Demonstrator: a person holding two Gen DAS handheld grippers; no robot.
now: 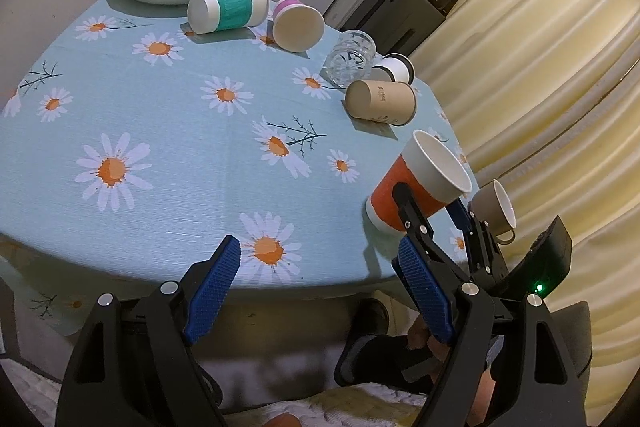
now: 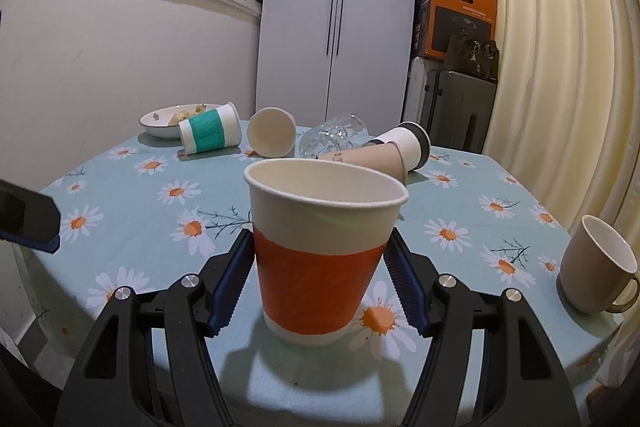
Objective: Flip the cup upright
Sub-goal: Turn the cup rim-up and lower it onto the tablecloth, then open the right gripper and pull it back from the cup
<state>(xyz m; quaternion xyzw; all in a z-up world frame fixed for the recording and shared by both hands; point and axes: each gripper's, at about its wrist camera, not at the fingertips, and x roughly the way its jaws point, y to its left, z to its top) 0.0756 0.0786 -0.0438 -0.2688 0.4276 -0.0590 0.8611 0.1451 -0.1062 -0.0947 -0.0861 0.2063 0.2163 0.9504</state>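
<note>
An orange and white paper cup (image 2: 320, 255) stands upright on the daisy tablecloth, mouth up. My right gripper (image 2: 320, 267) has its blue pads against both sides of the cup. In the left wrist view the same cup (image 1: 416, 187) shows near the table's right edge with the right gripper (image 1: 436, 211) around it. My left gripper (image 1: 320, 275) is open and empty, hovering at the table's front edge. Several other cups lie on their sides at the back: a teal-banded one (image 2: 208, 129), a pink one (image 2: 272, 137), a clear glass (image 2: 332, 139), a brown one (image 2: 368, 157) and a white one (image 2: 408, 143).
A beige mug (image 2: 592, 267) stands upright at the right edge of the table. A white bowl of food (image 2: 168, 121) sits at the back left. Cream curtains (image 2: 560, 67) hang to the right. A white cabinet (image 2: 336, 11), a suitcase and boxes stand behind the table.
</note>
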